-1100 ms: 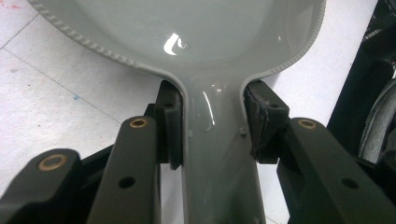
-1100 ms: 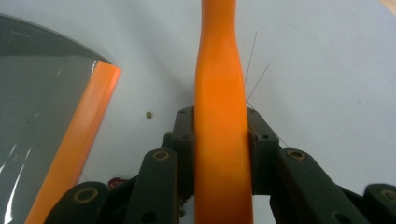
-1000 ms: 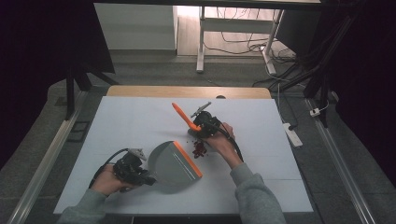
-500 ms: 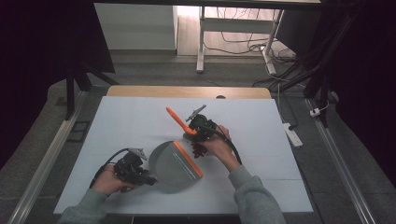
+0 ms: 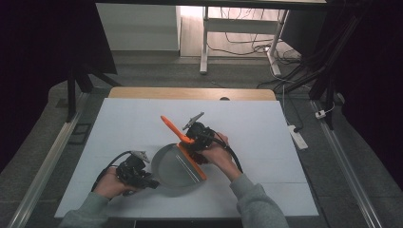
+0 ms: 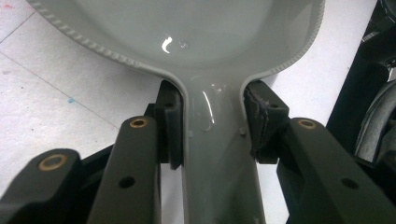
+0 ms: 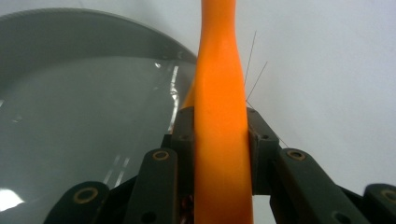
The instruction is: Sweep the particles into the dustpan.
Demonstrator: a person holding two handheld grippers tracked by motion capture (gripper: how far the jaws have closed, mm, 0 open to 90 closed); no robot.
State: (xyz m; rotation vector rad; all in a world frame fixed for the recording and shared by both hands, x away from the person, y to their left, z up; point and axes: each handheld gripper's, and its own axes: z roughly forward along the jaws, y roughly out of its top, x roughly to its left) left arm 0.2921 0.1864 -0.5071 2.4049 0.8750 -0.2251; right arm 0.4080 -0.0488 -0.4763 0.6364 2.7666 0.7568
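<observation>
Gripping the grey, round plastic dustpan (image 5: 177, 167) by its stiff, slick handle, the left hand-held gripper (image 5: 142, 178) is pinning it flat on the white worktop (image 5: 266, 128). Right of the dustpan, the right hand-held gripper (image 5: 190, 142) is clamping the light orange plastic brush (image 5: 183, 142), handle tilting upward.

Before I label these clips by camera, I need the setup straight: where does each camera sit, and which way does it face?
High view: above the person's side, looking forward and down on the white table; both forearms and tools show.
Left gripper view: on the left tool, looking along jaws clamping the grey dustpan by its handle.
Right gripper view: on the right tool, looking along jaws gripping the orange brush handle.
Shared: all three show the dustpan.
</observation>
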